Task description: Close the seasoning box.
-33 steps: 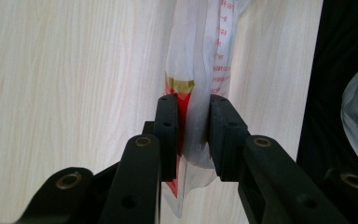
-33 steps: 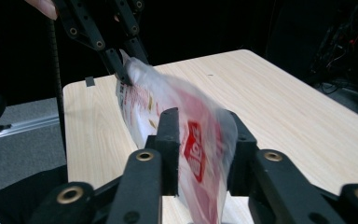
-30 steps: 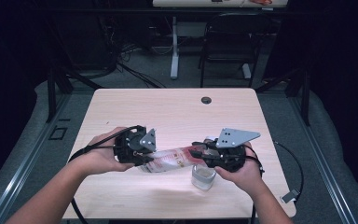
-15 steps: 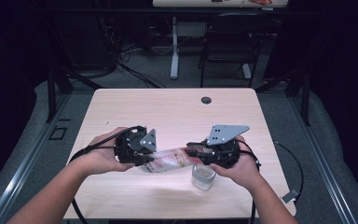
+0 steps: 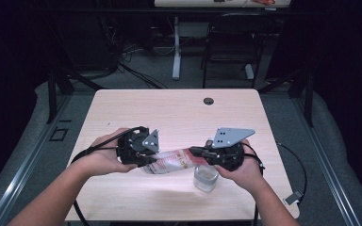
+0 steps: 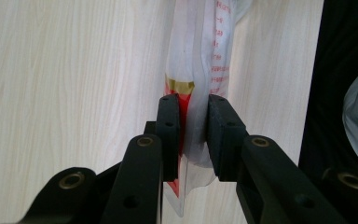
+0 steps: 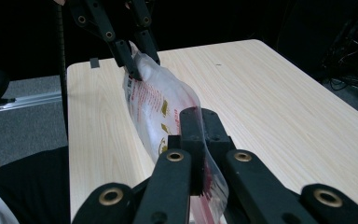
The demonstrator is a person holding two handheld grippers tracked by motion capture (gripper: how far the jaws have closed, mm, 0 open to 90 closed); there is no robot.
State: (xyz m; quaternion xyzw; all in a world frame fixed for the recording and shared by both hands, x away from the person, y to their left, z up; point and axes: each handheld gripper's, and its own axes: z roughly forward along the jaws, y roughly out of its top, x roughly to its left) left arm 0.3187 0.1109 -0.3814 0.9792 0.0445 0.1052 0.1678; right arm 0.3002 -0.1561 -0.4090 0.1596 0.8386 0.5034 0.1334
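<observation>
Plastic bag (image 5: pixel 172 161) stretched between both grippers just above the table (image 5: pixel 179 110), w/ a clear cup (image 5: pixel 205 177) under its right end. Left gripper (image 6: pixel 193 135) – jaws clamped on one end; right gripper (image 7: pixel 199 140) – jaws, just closing, pinched tight on the other end.

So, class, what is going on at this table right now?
A person holds a clear plastic bag with red print stretched between two hand-held grippers, just above a wooden table. The left gripper pinches one end of the bag. The right gripper has just been closing and now clamps the other end. A small clear cup stands on the table just below the right gripper.
</observation>
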